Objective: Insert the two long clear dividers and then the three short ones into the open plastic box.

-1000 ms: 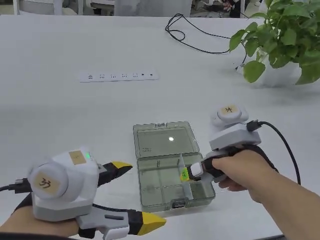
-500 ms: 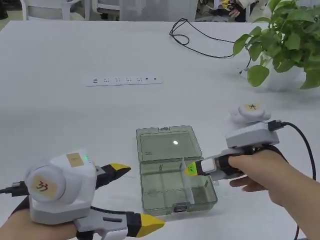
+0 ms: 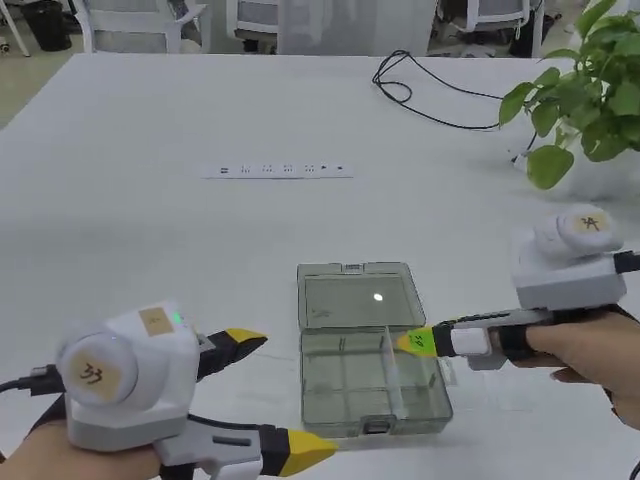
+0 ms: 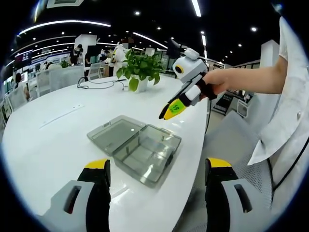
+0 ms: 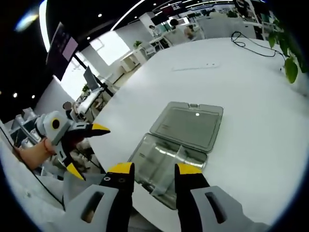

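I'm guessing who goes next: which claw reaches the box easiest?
Likely right: the right claw hangs at the box's edge, by the upright divider. The left claw sits off left, wide open.

Left gripper (image 3: 278, 393) sits low at left, jaws spread wide. Right gripper (image 3: 415, 342) is level and points left, jaws narrowly parted. Right hand (image 3: 585, 350) wraps its handle.

The smoky clear box (image 3: 335, 380) lies open, lid (image 3: 358, 295) flat, one long divider (image 3: 392, 372) upright inside.
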Action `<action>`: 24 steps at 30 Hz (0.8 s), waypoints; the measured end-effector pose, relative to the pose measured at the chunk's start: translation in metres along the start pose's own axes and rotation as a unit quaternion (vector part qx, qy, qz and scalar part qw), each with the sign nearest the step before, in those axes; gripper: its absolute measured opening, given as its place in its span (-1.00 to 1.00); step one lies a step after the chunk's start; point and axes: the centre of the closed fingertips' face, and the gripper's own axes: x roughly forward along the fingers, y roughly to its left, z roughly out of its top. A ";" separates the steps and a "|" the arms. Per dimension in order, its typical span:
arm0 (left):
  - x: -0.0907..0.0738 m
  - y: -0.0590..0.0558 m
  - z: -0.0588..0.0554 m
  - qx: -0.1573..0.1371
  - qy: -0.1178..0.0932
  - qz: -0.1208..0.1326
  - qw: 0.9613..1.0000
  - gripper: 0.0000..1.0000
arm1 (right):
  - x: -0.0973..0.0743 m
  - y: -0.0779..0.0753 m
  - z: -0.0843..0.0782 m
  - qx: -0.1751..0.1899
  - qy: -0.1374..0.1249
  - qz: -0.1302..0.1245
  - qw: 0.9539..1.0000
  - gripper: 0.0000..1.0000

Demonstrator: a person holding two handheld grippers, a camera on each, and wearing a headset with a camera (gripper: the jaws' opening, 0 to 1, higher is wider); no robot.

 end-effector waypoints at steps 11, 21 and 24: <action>-0.012 0.006 -0.001 -0.014 0.002 0.040 0.999 0.63 | -0.028 0.018 -0.020 -0.152 0.011 0.029 0.988 0.07; -0.012 0.017 -0.022 -0.053 0.039 0.081 0.995 0.57 | -0.049 0.007 -0.026 -0.226 -0.022 0.035 0.973 0.37; -0.012 0.023 -0.035 -0.077 0.065 0.101 0.990 0.52 | -0.053 0.003 -0.031 -0.236 -0.023 0.034 0.971 0.39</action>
